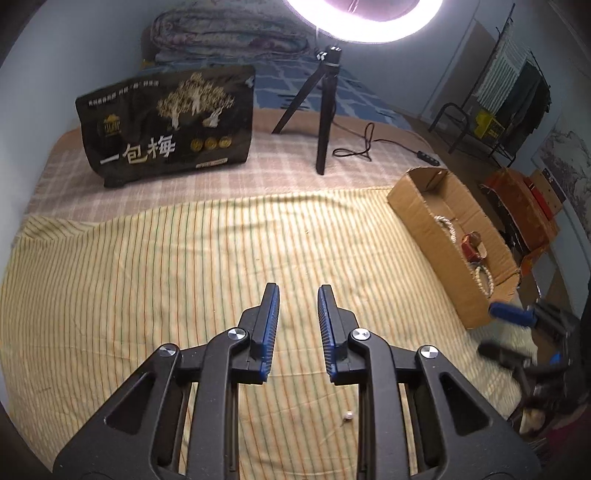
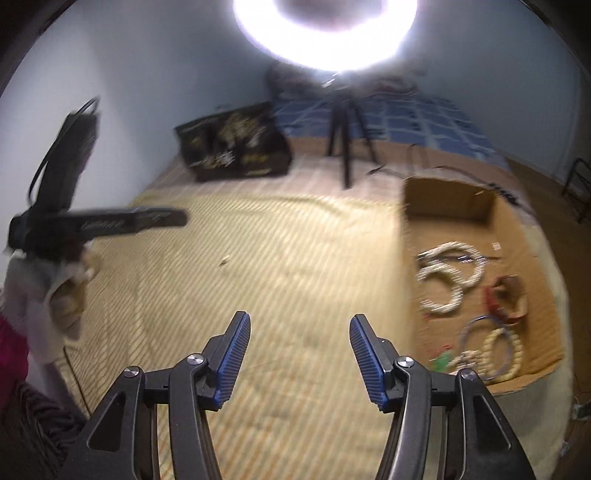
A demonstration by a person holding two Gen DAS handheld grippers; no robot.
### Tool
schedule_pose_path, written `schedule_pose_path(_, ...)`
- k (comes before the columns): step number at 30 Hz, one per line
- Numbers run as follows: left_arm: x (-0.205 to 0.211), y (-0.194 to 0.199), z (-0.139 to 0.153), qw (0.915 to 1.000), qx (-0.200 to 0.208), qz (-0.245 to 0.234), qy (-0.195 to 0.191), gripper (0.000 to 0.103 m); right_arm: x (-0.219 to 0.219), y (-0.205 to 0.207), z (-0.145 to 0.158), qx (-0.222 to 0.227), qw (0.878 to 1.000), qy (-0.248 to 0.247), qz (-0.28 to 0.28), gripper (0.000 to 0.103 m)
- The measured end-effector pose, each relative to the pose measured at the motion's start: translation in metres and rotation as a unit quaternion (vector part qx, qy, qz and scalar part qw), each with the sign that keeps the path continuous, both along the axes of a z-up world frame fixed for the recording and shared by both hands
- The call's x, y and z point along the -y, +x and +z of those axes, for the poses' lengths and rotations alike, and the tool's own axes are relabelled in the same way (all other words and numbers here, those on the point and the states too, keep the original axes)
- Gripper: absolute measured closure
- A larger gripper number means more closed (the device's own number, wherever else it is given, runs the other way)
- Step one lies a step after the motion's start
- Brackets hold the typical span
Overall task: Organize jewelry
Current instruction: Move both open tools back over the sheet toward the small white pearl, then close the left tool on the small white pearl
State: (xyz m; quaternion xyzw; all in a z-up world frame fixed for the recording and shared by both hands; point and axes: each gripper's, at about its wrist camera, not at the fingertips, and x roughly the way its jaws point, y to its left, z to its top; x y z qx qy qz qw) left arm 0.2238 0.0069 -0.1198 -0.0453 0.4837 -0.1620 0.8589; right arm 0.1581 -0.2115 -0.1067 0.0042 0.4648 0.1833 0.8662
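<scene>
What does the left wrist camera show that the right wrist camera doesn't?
Only the left wrist view shows a small pearl-like bead on the striped cloth under the left tongs, plus a clothes rack at right. Only the right wrist view shows the box's whole floor, including a thin blue hoop and something green. Both show the cardboard box, white bead bracelets, black bag, tripod and ring light.

Two tools (image 1: pixel 297 291) (image 2: pixel 300 323) are showing; one cardboard box (image 2: pixel 448 201), one black bag (image 1: pixel 166 125), one tripod (image 1: pixel 321 110) are sitting.
</scene>
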Motion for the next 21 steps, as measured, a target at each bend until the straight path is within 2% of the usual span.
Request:
schedule_pose_path(4, -0.002, 0.000, -0.018, 0.9999, -0.005, -0.007, 0.011, 0.082, -0.027, -0.009, -0.014, -0.008, 0.999, -0.009, 0.030, 0.051)
schedule_pose_path(12, 0.010, -0.006, -0.048, 0.9974, 0.002, -0.057, 0.045, 0.082, -0.071, -0.022, -0.036, -0.009, 0.995, -0.034, 0.093, 0.055)
schedule_pose_path(21, 0.013, 0.006, -0.073, 0.9958, -0.005, -0.070, 0.059, 0.082, -0.091, -0.027, -0.059, -0.013, 0.989, -0.055, 0.135, 0.055)
